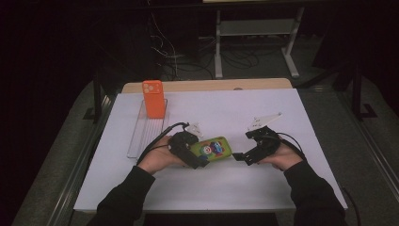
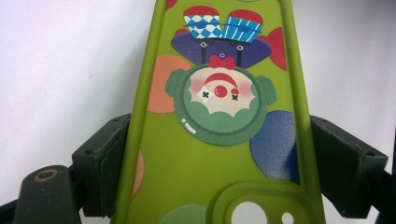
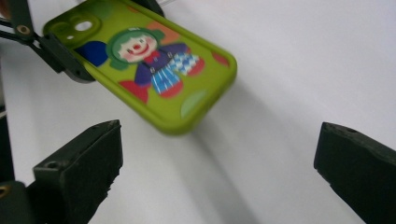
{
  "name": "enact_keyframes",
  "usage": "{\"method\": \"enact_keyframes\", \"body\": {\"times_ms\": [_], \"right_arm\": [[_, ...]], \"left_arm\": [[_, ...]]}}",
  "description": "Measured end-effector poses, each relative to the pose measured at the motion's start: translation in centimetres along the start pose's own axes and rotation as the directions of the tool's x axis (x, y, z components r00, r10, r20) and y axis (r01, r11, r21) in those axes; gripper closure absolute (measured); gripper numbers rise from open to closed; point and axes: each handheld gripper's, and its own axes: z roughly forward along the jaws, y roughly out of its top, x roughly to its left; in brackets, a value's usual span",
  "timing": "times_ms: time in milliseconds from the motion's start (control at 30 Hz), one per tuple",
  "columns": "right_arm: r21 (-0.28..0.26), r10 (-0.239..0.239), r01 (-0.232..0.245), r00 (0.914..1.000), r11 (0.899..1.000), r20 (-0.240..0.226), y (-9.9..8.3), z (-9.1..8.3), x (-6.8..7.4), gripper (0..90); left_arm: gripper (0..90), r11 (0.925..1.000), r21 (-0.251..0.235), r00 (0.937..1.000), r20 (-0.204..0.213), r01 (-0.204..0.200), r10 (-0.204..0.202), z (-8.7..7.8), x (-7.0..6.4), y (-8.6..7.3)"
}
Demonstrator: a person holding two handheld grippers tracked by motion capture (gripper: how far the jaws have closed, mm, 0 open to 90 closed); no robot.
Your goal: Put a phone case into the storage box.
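Observation:
A lime-green phone case (image 1: 215, 148) with a clown picture is held just above the white table, near its middle front. My left gripper (image 1: 197, 160) is shut on the case's camera end, its jaws pressing both long edges of the green case (image 2: 219, 121). My right gripper (image 1: 239, 156) is open at the case's other end, not touching it. In the right gripper view the green case (image 3: 154, 60) hangs ahead of the wide-apart jaws, casting a shadow on the table. An orange phone case (image 1: 153, 98) stands upright in a clear rack (image 1: 141, 132) at the back left.
The white table top (image 1: 282, 183) has bare surface at the right and front. A wooden edge (image 1: 207, 85) runs along its far side. Beyond it lie dark floor, cables and a white metal frame (image 1: 256, 37).

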Motion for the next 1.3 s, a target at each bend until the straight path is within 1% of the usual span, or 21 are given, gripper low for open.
{"method": "enact_keyframes", "body": {"times_ms": [33,200,233,267,300,333,367,400,433,467,500,567,600,700,733,833,933,1000,1100,1167,1300], "right_arm": [[-0.009,0.009,-0.009,0.9999,1.0,0.012,-0.2,0.0,0.0,0.3],[-0.023,0.082,-0.081,0.9957,0.996,0.042,-1.2,0.2,0.4,0.4],[-0.031,0.097,-0.096,0.9938,0.995,0.054,-1.5,0.4,0.5,0.4],[-0.039,0.095,-0.093,0.9937,0.995,0.059,-1.7,0.5,0.6,0.4],[-0.047,0.12,-0.118,0.9908,0.992,0.062,-1.9,0.5,0.8,0.4],[-0.061,0.114,-0.109,0.9911,0.992,0.069,-2.2,0.7,0.9,0.4],[-0.07,0.136,-0.131,0.9882,0.989,0.071,-2.4,0.8,1.1,0.4],[-0.078,0.14,-0.134,0.9875,0.988,0.072,-2.6,0.9,1.2,0.3],[-0.084,0.166,-0.16,0.9828,0.984,0.08,-2.8,1.1,1.5,0.4],[-0.093,0.17,-0.162,0.9817,0.982,0.085,-3.0,1.3,1.6,0.3],[-0.09,0.177,-0.168,0.9797,0.982,0.095,-3.2,1.5,1.9,0.3],[-0.089,0.168,-0.158,0.9792,0.983,0.114,-3.6,1.9,2.1,0.3],[-0.084,0.175,-0.166,0.9775,0.983,0.118,-3.7,2.1,2.2,0.4],[-0.077,0.16,-0.149,0.976,0.986,0.149,-4.0,2.6,2.6,0.3],[-0.079,0.158,-0.148,0.9756,0.986,0.152,-3.9,2.7,2.7,0.3],[-0.086,0.141,-0.129,0.9768,0.988,0.161,-3.8,2.8,3.0,0.3],[-0.092,0.099,-0.083,0.9771,0.992,0.189,-3.8,2.9,3.0,0.3],[-0.101,0.098,-0.08,0.976,0.992,0.194,-3.8,3.0,3.1,0.4],[-0.088,0.048,-0.029,0.9735,0.996,0.224,-3.7,3.1,3.2,0.4],[-0.094,0.043,-0.022,0.9722,0.995,0.23,-3.6,3.2,3.3,0.4],[-0.071,-0.048,0.069,0.9618,0.995,0.269,-3.6,3.2,3.1,0.3]], "left_arm": [[14.6,0.9997,-0.011,0.9997,-0.006,0.022,-0.022,0.0,0.0,-0.1],[14.6,0.9982,-0.001,0.9978,-0.029,0.06,-0.06,-0.5,0.5,-0.3],[14.6,0.9966,-0.018,0.9963,-0.028,0.08,-0.081,-0.4,0.3,-0.3],[14.6,0.9972,-0.001,0.9969,-0.026,0.075,-0.075,-0.4,0.3,-0.4],[14.6,0.9968,0.0,0.9964,-0.029,0.08,-0.08,-0.3,0.2,-0.4],[14.6,0.9964,0.005,0.9961,-0.029,0.084,-0.084,-0.2,0.1,-0.4],[14.5,0.9974,0.016,0.997,-0.035,0.07,-0.069,-0.2,0.0,-0.5],[14.6,0.9957,0.006,0.9952,-0.033,0.093,-0.093,0.0,-0.1,-0.5],[14.6,0.997,0.025,0.9968,-0.034,0.073,-0.072,0.0,0.0,-0.5],[14.5,0.9962,0.013,0.9958,-0.035,0.086,-0.085,0.2,-0.2,-0.6],[14.6,0.9974,0.039,0.9975,-0.038,0.061,-0.059,0.1,0.0,-0.6],[14.6,0.9974,0.047,0.9977,-0.041,0.055,-0.053,0.2,0.0,-0.7],[14.6,0.997,0.04,0.9971,-0.04,0.066,-0.064,0.2,0.0,-0.7],[14.6,0.9958,0.039,0.9956,-0.047,0.083,-0.081,0.1,0.0,-0.8],[14.6,0.9962,0.054,0.9967,-0.049,0.068,-0.065,0.0,0.1,-0.9],[14.6,0.9954,0.057,0.9959,-0.053,0.077,-0.074,0.0,0.0,-0.9],[14.6,0.9953,0.052,0.9954,-0.055,0.082,-0.079,-0.2,0.3,-0.9],[14.6,0.9941,0.048,0.9938,-0.06,0.097,-0.094,-0.4,0.5,-0.9],[14.6,0.9936,0.051,0.9934,-0.059,0.101,-0.098,-0.6,0.8,-0.9],[14.6,0.9932,0.057,0.9934,-0.059,0.101,-0.098,-0.7,1.0,-0.9],[14.7,0.9909,0.04,0.9904,-0.056,0.129,-0.127,-0.9,1.2,-1.0]]}}
